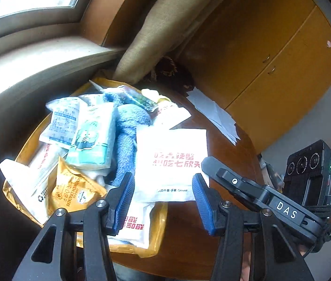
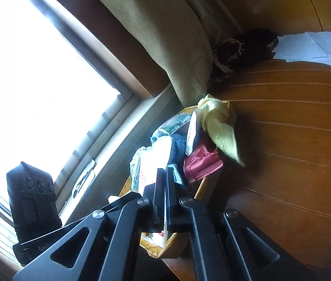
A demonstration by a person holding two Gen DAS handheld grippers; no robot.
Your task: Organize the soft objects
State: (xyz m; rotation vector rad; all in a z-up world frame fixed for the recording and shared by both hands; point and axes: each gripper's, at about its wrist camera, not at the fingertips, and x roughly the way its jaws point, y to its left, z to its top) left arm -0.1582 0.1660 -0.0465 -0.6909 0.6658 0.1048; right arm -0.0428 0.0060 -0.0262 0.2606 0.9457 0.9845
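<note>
Yellow mailer bag (image 1: pixel 156 245) on the wooden table (image 1: pixel 188 234) holds the soft stuff: blue towel (image 1: pixel 128 126), tissue pack (image 1: pixel 92 138), white glove pkt (image 1: pixel 172 161). Left gripper (image 1: pixel 163 199) half-wide, empty, above pkt. Right gripper (image 2: pixel 164 180) pinched shut, prob. empty, poised by bag for next pick.

The left tool (image 1: pixel 163 201) hangs with its blue pads apart above the near edge of a yellow bag (image 1: pixel 158 234), and nothing is between them. On the bag lie a blue towel (image 1: pixel 128 140), a white packet with red letters (image 1: pixel 172 161) beside it, and an orange cracker packet (image 1: pixel 71 192). Beyond the bag, white papers (image 1: pixel 214 114) lie on the desk (image 1: pixel 230 145).
</note>
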